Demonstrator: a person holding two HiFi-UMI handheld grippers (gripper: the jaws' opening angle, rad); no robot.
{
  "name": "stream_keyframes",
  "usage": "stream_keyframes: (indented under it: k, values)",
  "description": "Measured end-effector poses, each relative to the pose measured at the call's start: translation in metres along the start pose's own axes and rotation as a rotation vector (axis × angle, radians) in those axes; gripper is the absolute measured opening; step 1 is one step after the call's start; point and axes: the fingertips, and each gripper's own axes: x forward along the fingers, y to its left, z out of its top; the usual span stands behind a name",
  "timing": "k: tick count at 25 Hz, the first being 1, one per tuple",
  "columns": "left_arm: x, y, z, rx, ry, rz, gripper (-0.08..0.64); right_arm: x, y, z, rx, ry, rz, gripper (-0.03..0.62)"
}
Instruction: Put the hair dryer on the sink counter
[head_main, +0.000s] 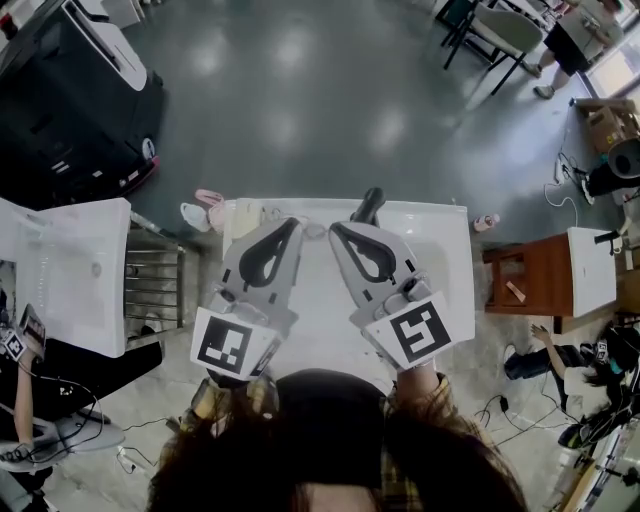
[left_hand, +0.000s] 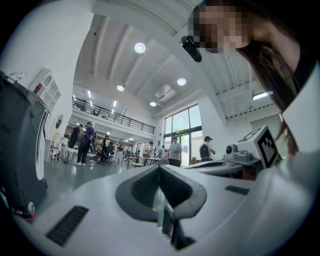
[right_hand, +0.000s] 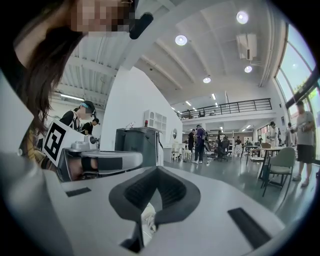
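Both grippers hang level, side by side, over a white sink counter (head_main: 445, 255). My left gripper (head_main: 291, 226) is shut, its jaws meeting at the tips with nothing between them; from its own camera the left gripper (left_hand: 159, 169) points into the open hall. My right gripper (head_main: 337, 229) is also shut and empty, and the right gripper (right_hand: 156, 169) shows only floor past its tips. A dark curved object (head_main: 368, 205) stands at the counter's far edge, just beyond the right gripper's tips. I cannot tell whether it is a hair dryer or a tap.
Slippers (head_main: 205, 210) lie on the floor by the counter's far left corner and a small pink bottle (head_main: 487, 221) by its far right. A wooden stand (head_main: 525, 280) is to the right, a metal rack (head_main: 155, 280) and a second white unit (head_main: 70, 265) to the left. People stand far off.
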Motion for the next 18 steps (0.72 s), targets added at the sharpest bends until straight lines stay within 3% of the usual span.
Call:
stream_keyframes:
  k: [18]
  values:
    - [0.0023, 0.0041, -0.0026, 0.019, 0.021, -0.015, 0.017, -0.0005, -0.0004, -0.002, 0.0, 0.006, -0.008, 0.015]
